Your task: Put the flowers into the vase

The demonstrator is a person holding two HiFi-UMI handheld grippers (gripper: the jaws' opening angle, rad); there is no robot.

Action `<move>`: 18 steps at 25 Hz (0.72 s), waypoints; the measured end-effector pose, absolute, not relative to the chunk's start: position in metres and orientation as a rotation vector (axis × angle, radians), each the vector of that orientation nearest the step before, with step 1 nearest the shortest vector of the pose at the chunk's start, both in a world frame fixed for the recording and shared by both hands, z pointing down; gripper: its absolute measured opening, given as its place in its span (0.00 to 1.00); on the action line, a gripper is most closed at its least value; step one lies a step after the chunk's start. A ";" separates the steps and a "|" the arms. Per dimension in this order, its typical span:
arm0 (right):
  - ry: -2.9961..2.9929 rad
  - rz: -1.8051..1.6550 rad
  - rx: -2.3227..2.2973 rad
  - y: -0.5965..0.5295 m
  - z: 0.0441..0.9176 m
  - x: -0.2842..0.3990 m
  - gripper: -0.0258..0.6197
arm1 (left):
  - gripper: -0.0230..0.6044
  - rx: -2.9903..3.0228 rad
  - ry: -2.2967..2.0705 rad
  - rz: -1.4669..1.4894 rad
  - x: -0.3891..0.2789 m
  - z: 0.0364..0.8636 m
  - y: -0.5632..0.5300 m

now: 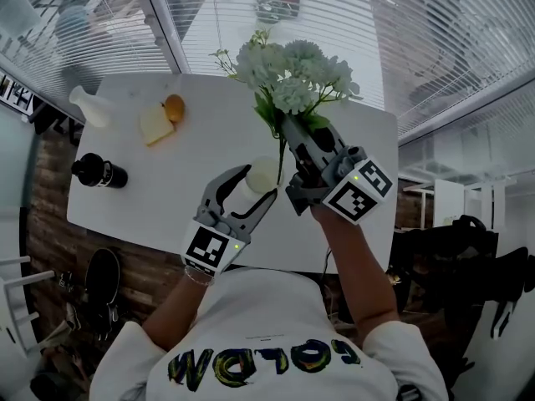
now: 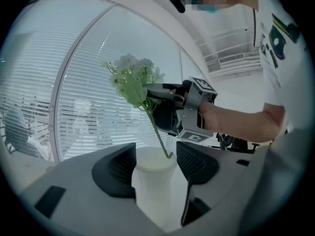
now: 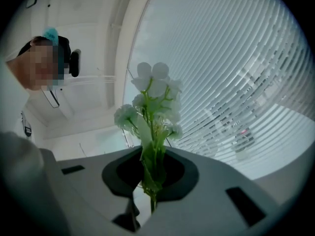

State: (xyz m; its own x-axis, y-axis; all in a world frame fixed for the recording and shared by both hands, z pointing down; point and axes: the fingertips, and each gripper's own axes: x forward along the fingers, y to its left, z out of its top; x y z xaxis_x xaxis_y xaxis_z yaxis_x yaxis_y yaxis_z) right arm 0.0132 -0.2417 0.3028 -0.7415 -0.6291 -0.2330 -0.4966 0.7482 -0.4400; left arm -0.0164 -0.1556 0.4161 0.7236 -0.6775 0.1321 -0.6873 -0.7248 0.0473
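A bunch of white flowers (image 1: 292, 78) with green stems is clamped in my right gripper (image 1: 292, 132), which is shut on the stems (image 3: 150, 181). In the left gripper view the flowers (image 2: 130, 80) lean over a white vase (image 2: 152, 181), and the stem tip hangs at its mouth. The vase (image 1: 264, 174) stands near the front of the white table (image 1: 209, 140). My left gripper (image 1: 257, 184) is open, with one jaw on each side of the vase's neck (image 2: 155, 163). I cannot tell whether the pads touch it.
At the table's far left are a white bottle (image 1: 88, 105), a slice of bread (image 1: 155, 125) and an orange (image 1: 174, 107). A black bottle (image 1: 99, 172) lies near the left front edge. Windows with blinds run behind the table.
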 end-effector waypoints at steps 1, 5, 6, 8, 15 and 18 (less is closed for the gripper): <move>2.577 -0.504 -0.868 -0.242 0.304 0.013 0.12 | 0.46 2.827 -1.126 0.169 -0.017 0.417 -0.156; 2.572 -0.517 -0.876 -0.243 0.308 0.014 0.12 | 0.43 2.824 -1.143 0.177 -0.020 0.417 -0.161; 2.571 -0.520 -0.879 -0.243 0.310 0.014 0.13 | 0.41 2.823 -1.144 0.179 -0.021 0.416 -0.162; 2.569 -0.531 -0.891 -0.243 0.313 0.015 0.13 | 0.41 2.822 -1.141 0.186 -0.022 0.414 -0.164; 2.600 -0.524 -0.930 -0.234 0.332 0.018 0.14 | 0.41 2.831 -1.134 0.190 -0.021 0.418 -0.166; 2.635 -0.500 -0.945 -0.229 0.339 0.017 0.14 | 0.41 2.835 -1.132 0.178 -0.020 0.420 -0.168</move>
